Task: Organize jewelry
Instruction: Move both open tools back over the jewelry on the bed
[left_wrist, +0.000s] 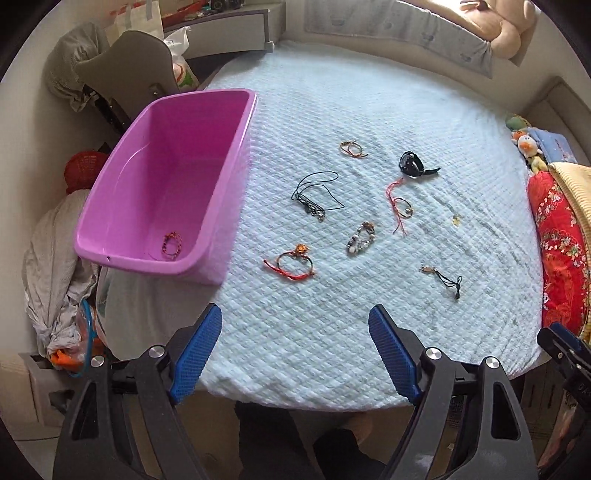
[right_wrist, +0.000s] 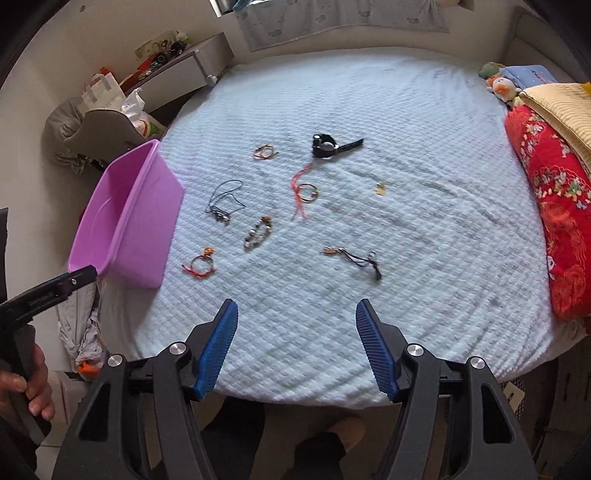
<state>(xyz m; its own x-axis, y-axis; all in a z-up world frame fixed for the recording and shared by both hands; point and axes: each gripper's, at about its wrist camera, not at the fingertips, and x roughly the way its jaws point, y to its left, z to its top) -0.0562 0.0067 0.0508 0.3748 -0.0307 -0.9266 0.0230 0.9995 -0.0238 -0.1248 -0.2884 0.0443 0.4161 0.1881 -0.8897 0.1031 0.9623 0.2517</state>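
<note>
The left gripper (left_wrist: 295, 347) is hanging over the near edge of the bed (left_wrist: 369, 92) with its blue pads (left_wrist: 197, 354) spread wide and nothing between them; the right gripper (right_wrist: 295, 343) is hovering over the same near edge, its jaws standing well apart and likewise empty; a hand (right_wrist: 22, 384) is gripping the left tool's handle at the lower left of the right wrist view.

A purple bin (left_wrist: 236, 147) is sitting along the left edge of the bed, its near end overhanging the near left corner; a red braided bracelet (left_wrist: 171, 245) is lying inside it, at the near end of the floor.

The rest of the jewelry is lying scattered on the pale blue quilted cover, toward the middle and apart from one another; a red cord bracelet with an orange charm (left_wrist: 293, 263) is lying nearest the bin's near end; a beaded bracelet (left_wrist: 361, 238) is lying just beyond it; a dark cord necklace (left_wrist: 314, 195) is lying beside the bin's long wall; a thin orange bangle pair (left_wrist: 353, 148) is lying farther back; a black watch (left_wrist: 413, 165) is lying toward the far middle, with a red string and ring (left_wrist: 399, 205) just in front of it; a small gold piece (left_wrist: 456, 219) is lying toward the right edge; a dark cord charm (left_wrist: 443, 277) is lying nearest the right gripper.

A red floral quilt (left_wrist: 561, 251) is lying folded along the right edge; soft toys (left_wrist: 528, 144) are sitting behind it.
</note>
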